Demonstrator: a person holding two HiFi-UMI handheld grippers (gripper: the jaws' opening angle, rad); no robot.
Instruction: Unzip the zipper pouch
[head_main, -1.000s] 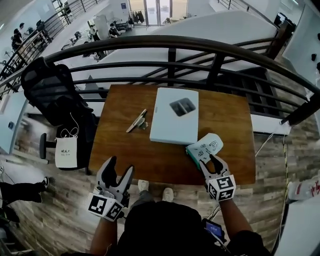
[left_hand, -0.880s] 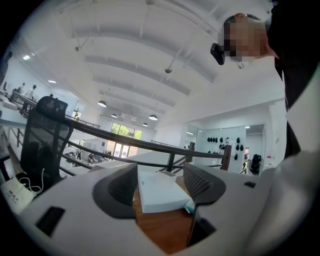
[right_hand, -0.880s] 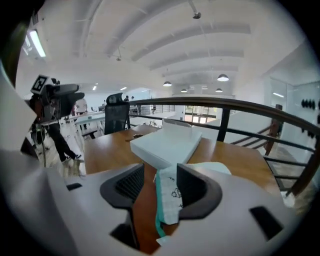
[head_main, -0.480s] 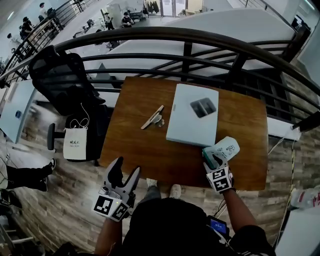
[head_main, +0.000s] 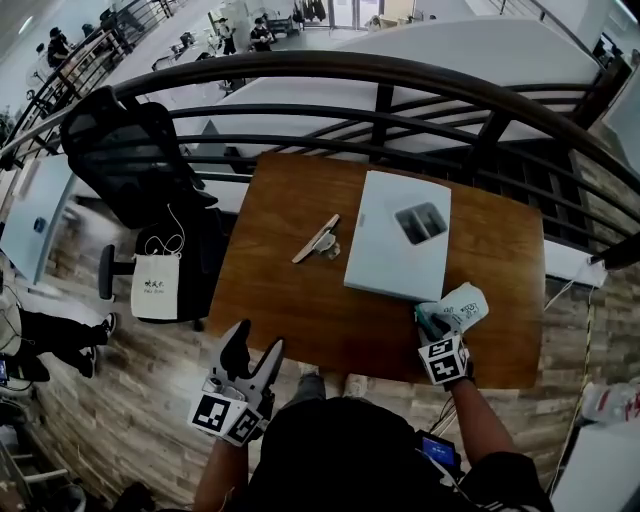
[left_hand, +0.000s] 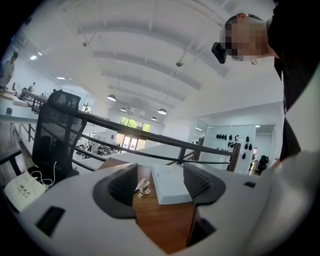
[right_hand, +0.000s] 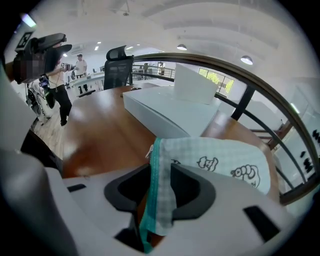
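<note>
At table (head_main: 290, 300): one pouch (head_main: 462, 304), one white box (head_main: 398, 238), one clip (head_main: 318, 240)

Left gripper (head_main: 258, 338), grey, two-jaw: held low and close in front of the body, pointing nearly level. Jaws wide apart, nothing between them.

Right gripper (head_main: 432, 325): pitched steeply down, right forearm (head_main: 470, 425) reaching forward. Jaws have just been closing; pads press either side of the teal-edged end of a pale green checked fabric pouch (right_hand: 220, 160).
</note>
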